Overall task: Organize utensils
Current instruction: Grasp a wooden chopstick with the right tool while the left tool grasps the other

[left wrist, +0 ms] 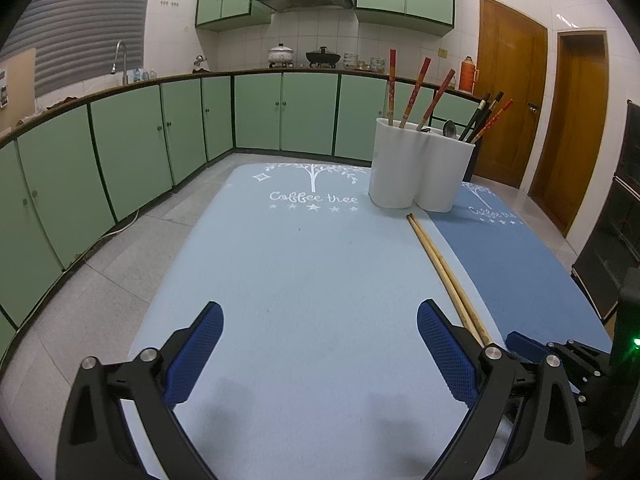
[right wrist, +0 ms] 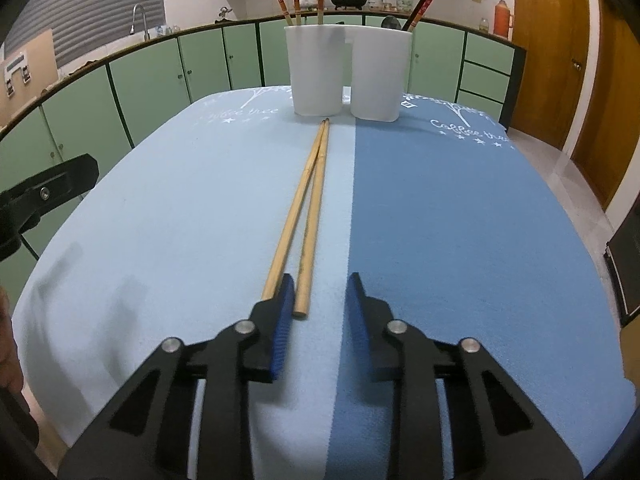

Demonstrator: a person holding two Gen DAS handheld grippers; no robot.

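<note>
1. We see a table covered by two mats laid side by side: a light blue mat point(right wrist: 180, 208) on the left and a darker blue mat point(right wrist: 460, 220) on the right, each printed with a white tree and "Coffee tree".

2. A white utensil holder point(right wrist: 344, 72) with two lobes stands upright at the far end of the table, straddling the seam between the mats.

3. In its left lobe we count three red patterned chopsticks point(left wrist: 414, 94). The right lobe holds dark and red chopsticks point(left wrist: 486, 118) and what looks like a spoon point(left wrist: 450, 128) (only its bowl shows above the rim).

4. The pair of bamboo chopsticks point(right wrist: 310, 200) lies flat on the light blue mat, just left of the seam, far tips nearly touching and pointing at the holder, near ends slightly apart.

5. Right gripper point(right wrist: 320, 300): low over the near ends of the pair, jaws part-way apart. The right-hand stick's end lies in the gap beside the left blue pad point(right wrist: 284, 320); the other stick's end passes behind that finger. We see no pad pressing on either stick.

6. Left gripper point(left wrist: 320, 344): over the light blue mat, jaws spread wide, nothing between them. The bamboo pair runs just past its right finger.
</note>
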